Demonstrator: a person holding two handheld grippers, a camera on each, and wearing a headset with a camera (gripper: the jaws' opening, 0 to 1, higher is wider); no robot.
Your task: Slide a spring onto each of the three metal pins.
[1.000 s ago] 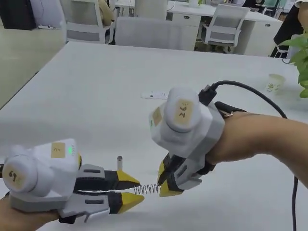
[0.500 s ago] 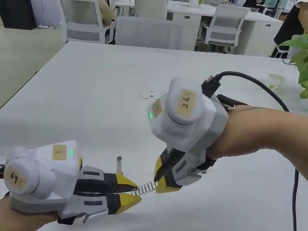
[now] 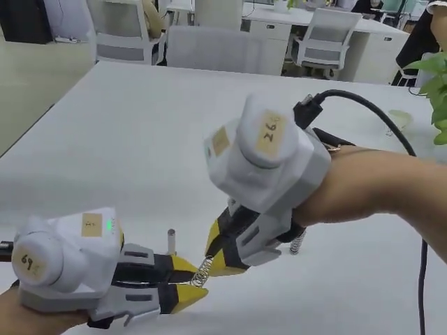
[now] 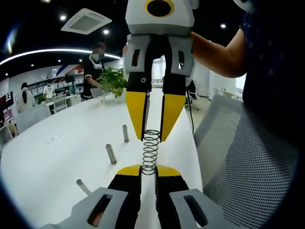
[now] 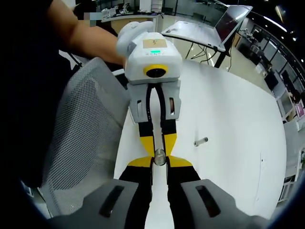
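Note:
A short steel spring (image 3: 202,271) spans the two grippers just above the white table (image 3: 140,139). My left gripper (image 3: 198,280), at the bottom left, is shut on one end, and its own view shows that spring (image 4: 150,150) rising from its jaws (image 4: 148,169). My right gripper (image 3: 211,263) reaches down from the right and is shut on the other end (image 5: 160,156). A bare metal pin (image 3: 171,241) stands just behind the left gripper's tips. Two other pins each carry a spring (image 4: 110,153) (image 4: 125,133); one of these springs (image 3: 298,242) peeks out behind the right gripper.
A black cable (image 3: 377,115) runs from the right gripper over the person's forearm. Office chairs (image 3: 126,28) stand past the table's far edge. A green plant (image 3: 436,84) and a paper cup (image 3: 401,118) sit at the far right. A mesh chair back (image 4: 238,157) is close by.
My right gripper has moved left and down toward the left gripper, so the spring between them looks shorter and more tilted. The left gripper has barely shifted.

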